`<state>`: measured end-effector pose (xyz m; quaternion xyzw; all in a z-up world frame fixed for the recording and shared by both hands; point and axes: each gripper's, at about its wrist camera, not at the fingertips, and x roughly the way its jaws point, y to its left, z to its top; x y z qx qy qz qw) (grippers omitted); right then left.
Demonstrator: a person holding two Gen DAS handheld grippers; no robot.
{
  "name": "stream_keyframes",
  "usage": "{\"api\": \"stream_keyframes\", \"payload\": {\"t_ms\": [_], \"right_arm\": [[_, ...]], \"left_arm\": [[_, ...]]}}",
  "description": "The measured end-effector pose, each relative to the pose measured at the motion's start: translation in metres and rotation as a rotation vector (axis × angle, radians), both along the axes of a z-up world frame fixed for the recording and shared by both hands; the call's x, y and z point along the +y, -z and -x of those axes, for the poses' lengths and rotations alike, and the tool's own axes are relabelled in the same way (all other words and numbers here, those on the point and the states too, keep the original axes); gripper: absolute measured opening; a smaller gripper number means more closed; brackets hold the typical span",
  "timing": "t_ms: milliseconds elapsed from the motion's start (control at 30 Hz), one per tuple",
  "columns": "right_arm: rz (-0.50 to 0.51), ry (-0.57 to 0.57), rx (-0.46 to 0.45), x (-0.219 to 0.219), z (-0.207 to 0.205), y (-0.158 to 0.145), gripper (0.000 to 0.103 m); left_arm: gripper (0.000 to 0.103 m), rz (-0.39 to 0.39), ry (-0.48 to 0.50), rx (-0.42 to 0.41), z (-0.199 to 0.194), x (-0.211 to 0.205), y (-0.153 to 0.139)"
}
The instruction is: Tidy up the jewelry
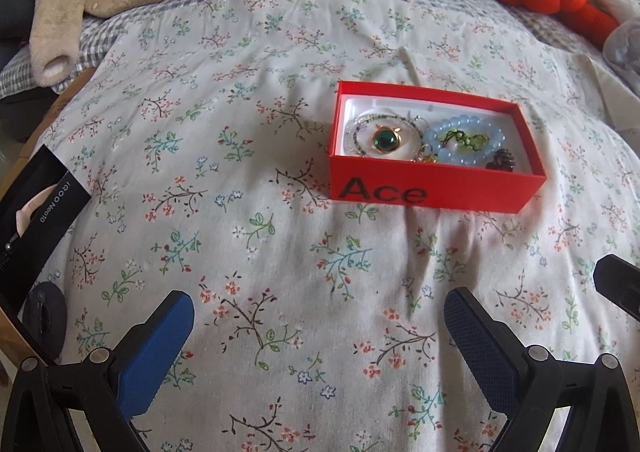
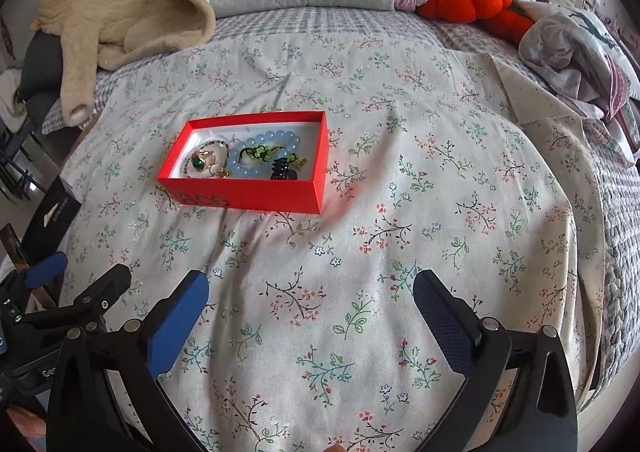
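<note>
Jewelry (image 1: 424, 137) tangled, partly behind box wall (image 1: 436, 187).

- Left gripper (image 1: 318, 336): black angular finger arms, blue textured pads (image 1: 158, 352), silver pivot screws.
- Right gripper (image 2: 312, 316): the same black arms, blue pads (image 2: 178, 322), silver pivot screws.

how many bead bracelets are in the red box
2, perhaps more hidden. In the red cardboard box, a chunky pale blue bead bracelet lies right of centre; a thin loop of tiny beads lies at the left end, around the green-stone gold pendant.
</note>
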<state>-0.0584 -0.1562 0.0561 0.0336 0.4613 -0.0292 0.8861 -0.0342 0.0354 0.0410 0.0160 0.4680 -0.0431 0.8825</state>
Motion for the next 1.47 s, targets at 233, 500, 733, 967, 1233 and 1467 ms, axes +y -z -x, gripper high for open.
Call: {"api": "stream_keyframes", "payload": {"t_ms": [233,500,733,967,1233,1467], "right_arm": [[-0.003,0.007,0.017,-0.001,-0.005,0.005,0.103],[-0.016,0.013,0.026,-0.001,-0.006,0.008,0.103],[-0.015,0.007,0.027,-0.001,-0.005,0.009,0.103],[-0.009,0.007,0.033,0.001,-0.006,0.011,0.103],[0.002,0.005,0.031,0.002,-0.005,0.01,0.103],[0.002,0.009,0.031,0.001,-0.005,0.011,0.103]], "left_arm": [[0.103,-0.016,-0.014,-0.009,-0.003,0.002,0.0],[0.103,-0.02,-0.019,-0.023,-0.001,0.005,-0.003],[0.103,-0.025,-0.027,-0.024,-0.002,0.005,-0.002],[0.103,-0.032,-0.026,-0.029,-0.002,0.003,-0.002],[0.103,-0.035,-0.035,-0.02,-0.003,0.004,0.001],[0.103,-0.1,0.012,0.014,-0.011,-0.002,0.004]]}}
